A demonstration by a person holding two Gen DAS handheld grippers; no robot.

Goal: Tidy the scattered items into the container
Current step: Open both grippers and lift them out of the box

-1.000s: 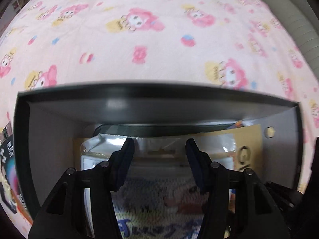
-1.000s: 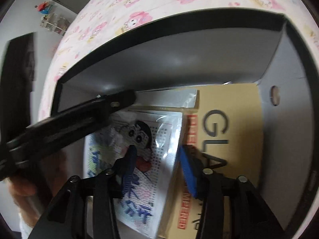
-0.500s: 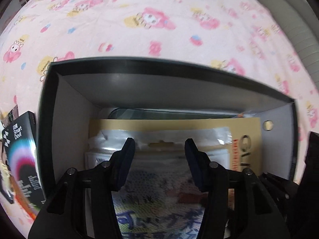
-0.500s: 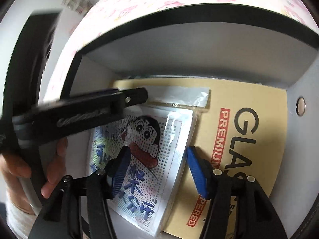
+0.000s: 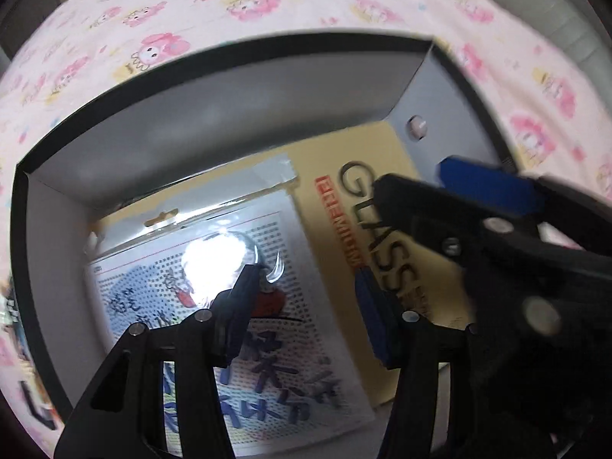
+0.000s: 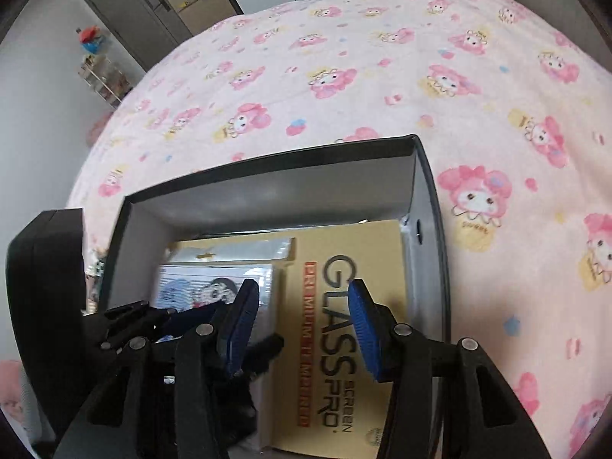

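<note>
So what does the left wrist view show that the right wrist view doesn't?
Only left wrist: the cartoon packet face-on, with glare, and the right gripper crossing in. Only right wrist: the room's grey door, a shelf, and the full GLASS PRO wording. Both: the black box, tan package and pink bedspread.

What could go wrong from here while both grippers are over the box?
The right gripper crosses close beside the left gripper above the box, so they might knock together as either one moves. The cartoon packet lies loose on the Glass Pro package, its film glaring; an open finger could catch it and drag it askew.
</note>
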